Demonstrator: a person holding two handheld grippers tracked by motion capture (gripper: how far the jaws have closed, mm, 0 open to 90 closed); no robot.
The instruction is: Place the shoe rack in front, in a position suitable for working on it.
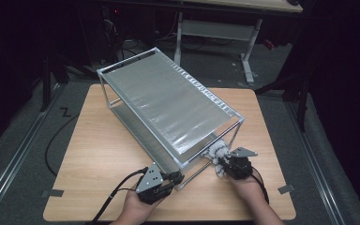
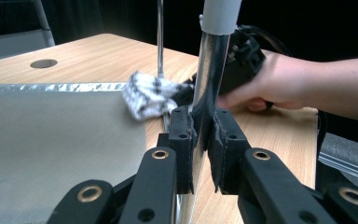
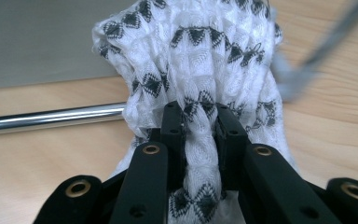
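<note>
A two-tier metal rack (image 1: 168,101) with grey shelves and chrome posts stands slantwise on the wooden table (image 1: 103,154). My left gripper (image 1: 176,178) is at the rack's near corner. In the left gripper view its jaws (image 2: 201,116) are shut on the upright chrome corner post (image 2: 209,70). My right gripper (image 1: 225,164) is shut on a white cloth with black diamonds (image 3: 191,56), bunched between the pads. The cloth (image 1: 217,152) lies at the near right end of the lower shelf (image 2: 51,140), touching its edge. The cloth (image 2: 149,95) and the right hand show beyond the post.
A chrome rail (image 3: 51,119) of the rack runs low across the table beside the cloth. The table has a round hole (image 2: 43,63) far off. Behind the table stands another desk's white leg (image 1: 248,51). A black cable (image 1: 56,140) trails on the floor at left.
</note>
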